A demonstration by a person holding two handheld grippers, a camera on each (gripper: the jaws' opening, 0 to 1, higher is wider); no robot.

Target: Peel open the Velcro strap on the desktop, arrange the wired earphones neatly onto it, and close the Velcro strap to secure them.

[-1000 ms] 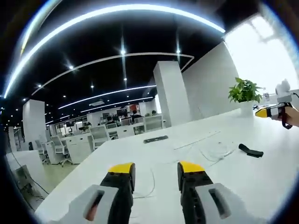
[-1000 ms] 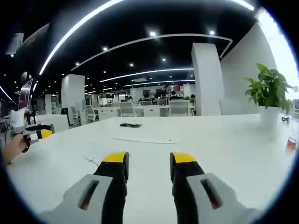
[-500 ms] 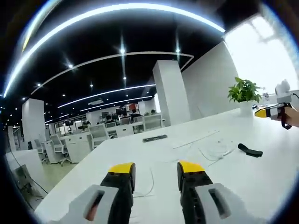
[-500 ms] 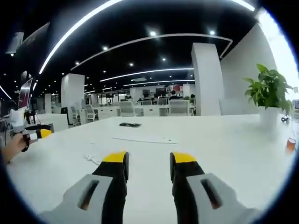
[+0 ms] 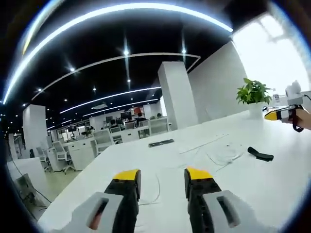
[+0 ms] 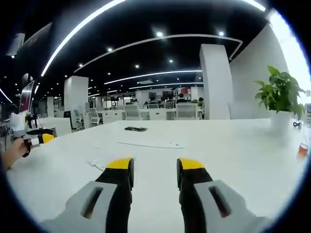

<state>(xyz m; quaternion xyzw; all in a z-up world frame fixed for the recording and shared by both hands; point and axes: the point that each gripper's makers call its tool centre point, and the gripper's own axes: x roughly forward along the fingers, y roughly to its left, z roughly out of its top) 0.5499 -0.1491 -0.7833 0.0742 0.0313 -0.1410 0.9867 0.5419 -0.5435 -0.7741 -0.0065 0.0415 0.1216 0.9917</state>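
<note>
We hold the left gripper with fingers spread wide and empty above the desk; the black Velcro strap and white earphones lie ahead to its right. Our right gripper also gapes wide, empty.

We see long white desk. On it: black Velcro strap, white earphone cable just beside, flat dark object farther off, potted plant at far edge.
</note>
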